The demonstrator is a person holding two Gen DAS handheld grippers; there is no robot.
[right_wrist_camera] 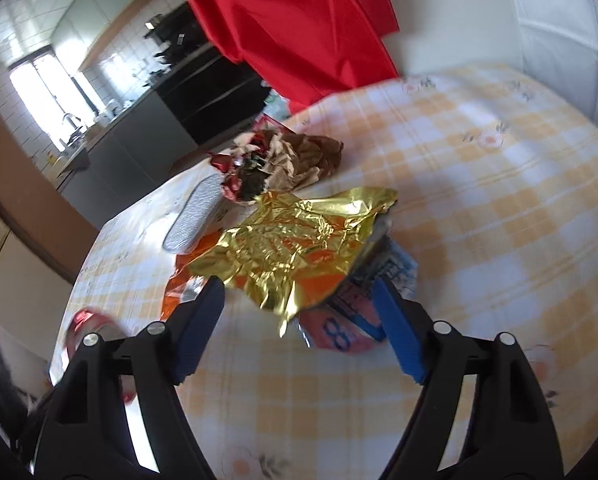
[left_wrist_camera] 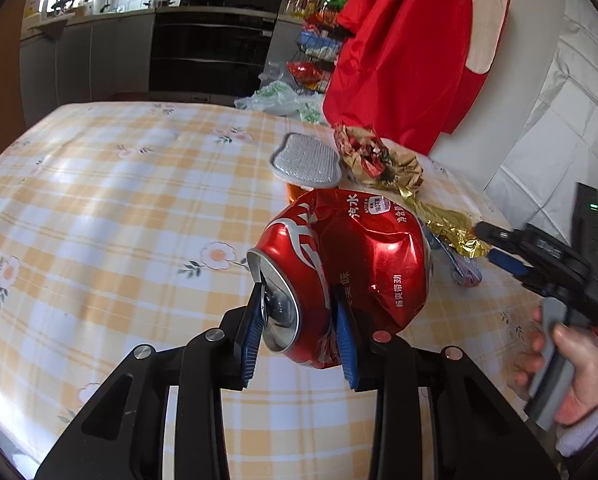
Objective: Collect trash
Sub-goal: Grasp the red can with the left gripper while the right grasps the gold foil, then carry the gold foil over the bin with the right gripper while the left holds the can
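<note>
Table (left_wrist_camera: 119, 184) with a yellow checked floral cloth takes up most of both views, and a big red cloth (left_wrist_camera: 411, 48) hangs over the white chair at the far right edge. Kitchen counters and a dark oven sit way back.

Trash is bunched on the right side of the table: a brownish crumpled wrapper (right_wrist_camera: 295, 160) farthest off, a silver mesh scrubber pad (left_wrist_camera: 307, 162) just left of it, then a gold foil wrapper (right_wrist_camera: 299, 240) lying on top of an orange wrapper and a pink-and-blue packet (right_wrist_camera: 339, 332).

Right gripper (right_wrist_camera: 299, 328) is spread wide, holding nothing, with the near tip of the gold foil and the packet sitting between its blue pads (right_wrist_camera: 399, 332). Whether they touch, can't tell.

Left gripper (left_wrist_camera: 295, 336) is clamped on a crushed red soda can (left_wrist_camera: 351, 264), squeezing it near the top rim, opening facing near-left. It's badly dented, white lettering on the red, held up off the cloth near the pile.
</note>
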